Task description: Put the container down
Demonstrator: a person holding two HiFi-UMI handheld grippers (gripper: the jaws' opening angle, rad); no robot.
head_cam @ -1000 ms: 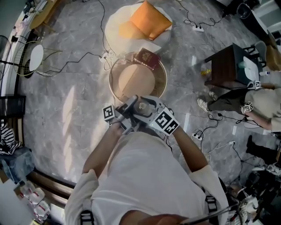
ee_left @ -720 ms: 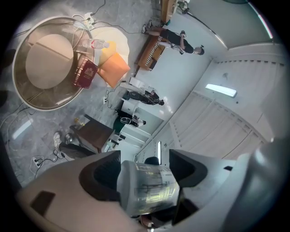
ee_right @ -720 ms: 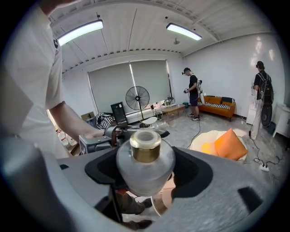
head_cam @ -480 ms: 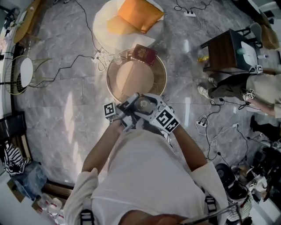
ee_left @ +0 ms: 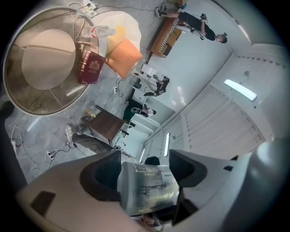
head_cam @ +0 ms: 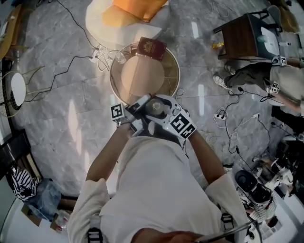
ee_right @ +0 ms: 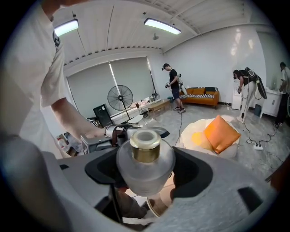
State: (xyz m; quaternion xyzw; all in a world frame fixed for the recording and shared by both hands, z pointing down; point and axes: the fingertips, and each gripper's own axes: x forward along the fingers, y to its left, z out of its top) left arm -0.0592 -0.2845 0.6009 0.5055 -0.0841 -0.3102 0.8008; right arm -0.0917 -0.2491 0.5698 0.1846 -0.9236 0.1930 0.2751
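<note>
Right gripper [ee_right: 147,174], left gripper [ee_left: 147,183], both clamping container [ee_right: 145,154]

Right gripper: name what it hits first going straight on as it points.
Past the frosted gold-necked container it grips, the right gripper would likely meet the left gripper just behind; depth is unclear.

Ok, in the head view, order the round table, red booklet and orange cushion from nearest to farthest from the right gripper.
1. Round table, just ahead of the right gripper.
2. Red booklet, on the table's far rim.
3. Orange cushion, beyond, top edge.
</note>
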